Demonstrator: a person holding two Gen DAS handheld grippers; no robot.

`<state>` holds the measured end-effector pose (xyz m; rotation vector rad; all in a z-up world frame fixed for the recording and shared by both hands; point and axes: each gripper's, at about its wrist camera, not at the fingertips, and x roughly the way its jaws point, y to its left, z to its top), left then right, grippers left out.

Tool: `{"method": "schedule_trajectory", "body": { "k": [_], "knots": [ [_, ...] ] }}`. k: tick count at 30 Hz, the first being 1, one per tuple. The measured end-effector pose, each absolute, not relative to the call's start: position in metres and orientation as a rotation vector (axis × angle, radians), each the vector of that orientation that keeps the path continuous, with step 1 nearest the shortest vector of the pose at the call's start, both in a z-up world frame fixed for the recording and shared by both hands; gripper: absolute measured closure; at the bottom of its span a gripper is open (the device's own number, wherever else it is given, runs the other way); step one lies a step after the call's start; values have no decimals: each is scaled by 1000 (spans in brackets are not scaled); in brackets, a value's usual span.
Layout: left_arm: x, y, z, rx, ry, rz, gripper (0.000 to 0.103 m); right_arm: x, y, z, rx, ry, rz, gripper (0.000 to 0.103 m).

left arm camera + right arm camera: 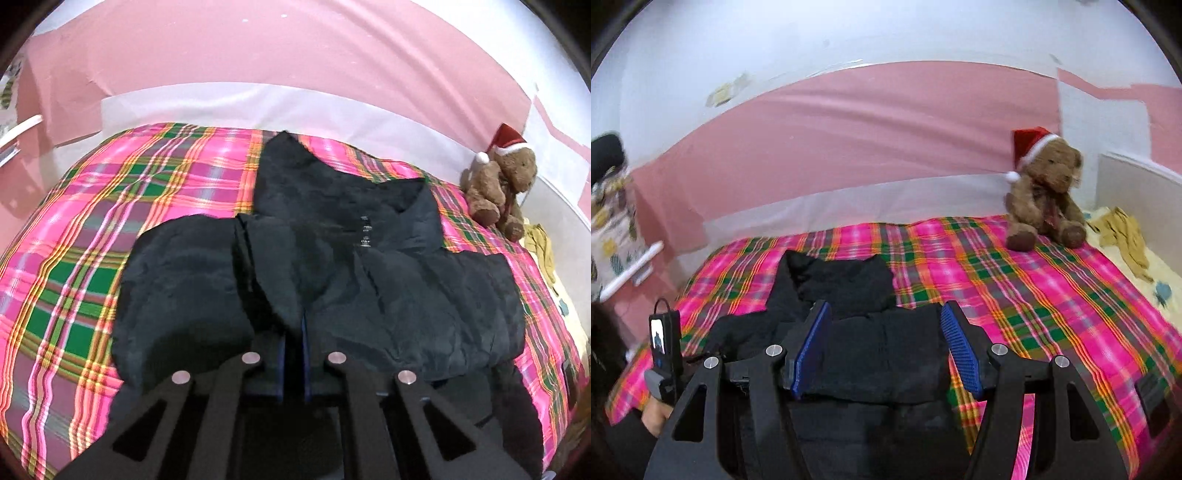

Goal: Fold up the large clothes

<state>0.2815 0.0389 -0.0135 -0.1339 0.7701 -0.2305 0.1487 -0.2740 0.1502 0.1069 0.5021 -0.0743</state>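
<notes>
Black and faintly quilted, the jacket (332, 266) lies spread over a plaid bedcover (92, 229) of pink, green and orange, filling the middle of the left wrist view. Its left portion is a rounded, puffy lobe at centre left; a folded flap with a raised edge runs down the middle; a short line of pale snaps or zipper teeth (too small to tell which) shows just right of centre; the collar or hood end points toward the top of the frame.

At the bottom centre of that view the left gripper (293, 332) has its two blue-edged fingers pressed nearly together, with a fold of the jacket's dark fabric pinched in the thin gap between them.

In the right wrist view the jacket (871, 347) sits lower centre. The right gripper (886, 343) has its jaws spread wide, the blue ribbed pads (812, 343) standing on either side of a stretch of jacket; the fabric lies between them, and neither pad presses on it. At the lower left edge a hand (655, 413) grips a handle carrying a small lit screen.

A brown teddy bear (1043, 195) in a red Santa hat sits at the bedcover's upper right corner, well apart from the jacket. No containers show in either view.
</notes>
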Motion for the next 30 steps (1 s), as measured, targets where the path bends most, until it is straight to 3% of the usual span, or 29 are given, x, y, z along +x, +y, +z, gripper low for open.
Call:
{"method": "schedule_trajectory", "body": {
  "k": [10,17,23,30],
  "knots": [
    [279,77,-35,-138,770,-190,96,229,-280,41,29,665,-89,41],
    [277,80,-49,-142,758,-183,96,266,-314,-43,151,816,-88,41],
    [287,78,-49,-127,783,-202,95,266,-315,-41,140,812,-80,41],
    [286,88,-27,-92,821,-286,81,266,-308,-4,80,708,-43,41]
  ]
}}
